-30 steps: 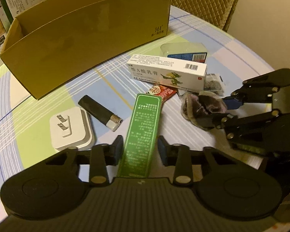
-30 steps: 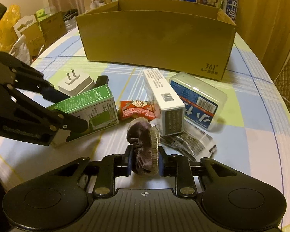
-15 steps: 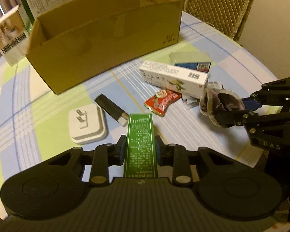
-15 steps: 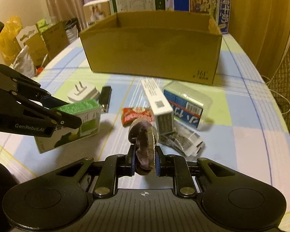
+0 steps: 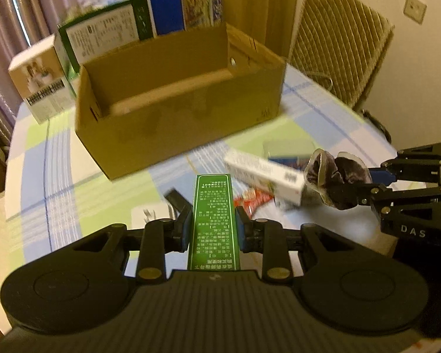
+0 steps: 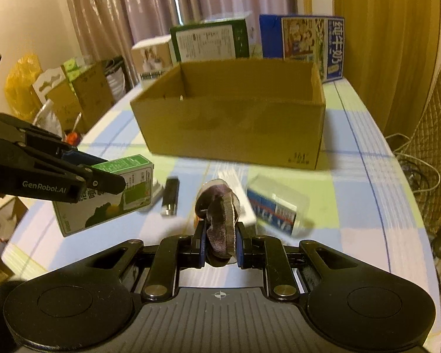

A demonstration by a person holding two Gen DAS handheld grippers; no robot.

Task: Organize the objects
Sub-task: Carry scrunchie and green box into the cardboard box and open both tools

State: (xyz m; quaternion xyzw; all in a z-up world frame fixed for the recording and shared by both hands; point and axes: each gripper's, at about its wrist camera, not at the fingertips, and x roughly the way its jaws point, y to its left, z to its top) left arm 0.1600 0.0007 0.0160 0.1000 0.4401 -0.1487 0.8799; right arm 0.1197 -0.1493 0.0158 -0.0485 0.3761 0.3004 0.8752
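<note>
Between left gripper (image 5: pixel 212 229) fingers: green box (image 5: pixel 213 217).

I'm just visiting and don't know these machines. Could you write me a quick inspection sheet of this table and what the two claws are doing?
Surface: round table under a checked blue, green and white cloth.
Job's things: open cardboard box, interior looks empty as far as visible; green carton; brown scrunchie.
Clutter: black lighter, white plug adapter, white tube box, red snack packet, clear plastic case, all loose on the cloth.
Grippers: left claw shut on the green carton, lifted; right claw shut on the brown scrunchie.
Cables: thin cords by the chair.
Surroundings: printed cartons behind the box, curtains, quilted chair.
</note>
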